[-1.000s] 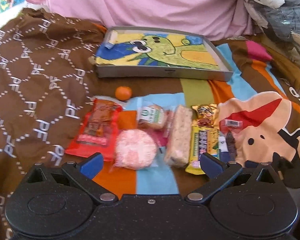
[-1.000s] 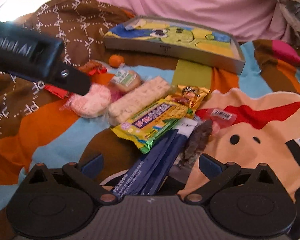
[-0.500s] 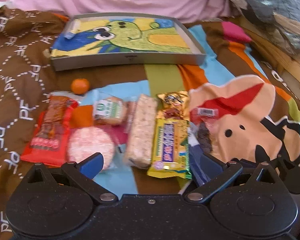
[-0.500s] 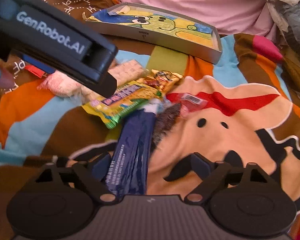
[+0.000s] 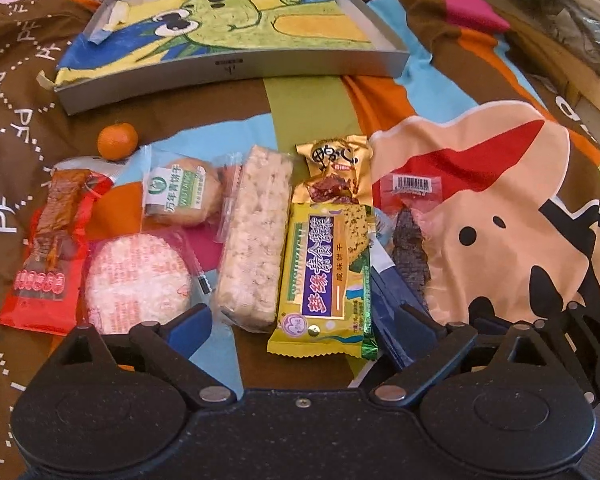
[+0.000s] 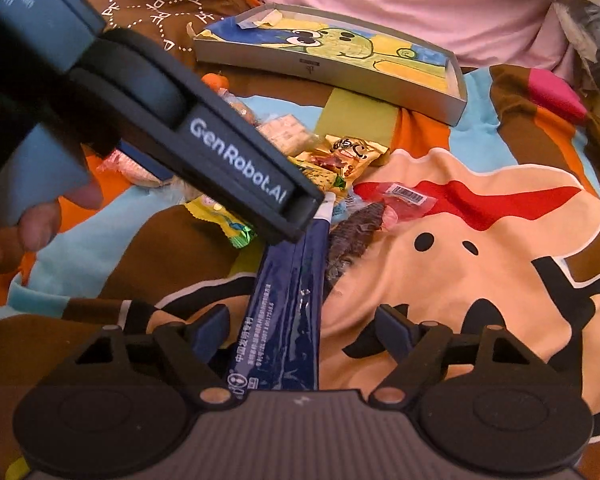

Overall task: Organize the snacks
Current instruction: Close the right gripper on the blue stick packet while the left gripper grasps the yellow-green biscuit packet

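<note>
On the patterned bedspread (image 5: 228, 120) the snacks lie in a row in front of the grey tray (image 5: 236, 66) with the cartoon lining; from the left, a red sausage packet (image 5: 48, 248), a small orange (image 5: 117, 141) behind it, a round pink rice cracker (image 5: 136, 280), a wrapped bun (image 5: 182, 196), a pale puffed-rice bar (image 5: 256, 236), a yellow cracker packet (image 5: 324, 276) with a gold packet (image 5: 336, 172) behind, then a dark dried strip (image 5: 410, 252); the left gripper (image 5: 300, 320) hangs wide open over the near ends of bar and yellow packet, holding nothing; the right gripper (image 6: 300, 328) stands open around a dark blue sachet (image 6: 288, 304), its fingers clear of both edges.
</note>
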The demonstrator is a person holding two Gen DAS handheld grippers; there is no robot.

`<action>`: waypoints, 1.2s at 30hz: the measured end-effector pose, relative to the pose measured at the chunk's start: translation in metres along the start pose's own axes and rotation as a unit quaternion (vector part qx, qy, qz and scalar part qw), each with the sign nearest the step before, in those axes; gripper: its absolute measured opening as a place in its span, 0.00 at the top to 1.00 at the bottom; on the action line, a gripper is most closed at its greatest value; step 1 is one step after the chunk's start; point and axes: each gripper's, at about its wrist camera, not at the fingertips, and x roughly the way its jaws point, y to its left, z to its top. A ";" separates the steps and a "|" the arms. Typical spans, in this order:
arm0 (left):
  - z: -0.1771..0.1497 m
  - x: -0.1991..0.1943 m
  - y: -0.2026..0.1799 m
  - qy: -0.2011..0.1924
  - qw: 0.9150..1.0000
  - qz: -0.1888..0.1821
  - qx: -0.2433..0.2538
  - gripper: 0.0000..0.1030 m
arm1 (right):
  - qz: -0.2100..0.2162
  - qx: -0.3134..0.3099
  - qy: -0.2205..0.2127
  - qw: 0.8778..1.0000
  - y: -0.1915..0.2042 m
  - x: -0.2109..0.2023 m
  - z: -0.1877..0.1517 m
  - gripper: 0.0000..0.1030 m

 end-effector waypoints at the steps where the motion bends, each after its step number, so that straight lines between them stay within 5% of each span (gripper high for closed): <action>1: 0.000 0.000 0.000 0.001 1.000 0.001 0.000 0.07 | 0.003 0.003 -0.001 1.000 -0.001 0.001 0.000 0.22; 10: 0.001 -0.007 -0.002 0.004 1.000 0.010 0.012 0.20 | 0.019 0.011 -0.004 1.000 -0.004 0.003 0.002 0.36; 32: 0.018 0.014 -0.003 0.048 0.998 -0.043 -0.005 0.24 | 0.030 0.027 -0.005 0.999 -0.009 0.010 0.004 0.36; 36: 0.023 0.019 0.006 0.049 0.997 -0.049 -0.016 0.32 | 0.034 0.032 -0.007 0.999 -0.010 0.011 0.004 0.36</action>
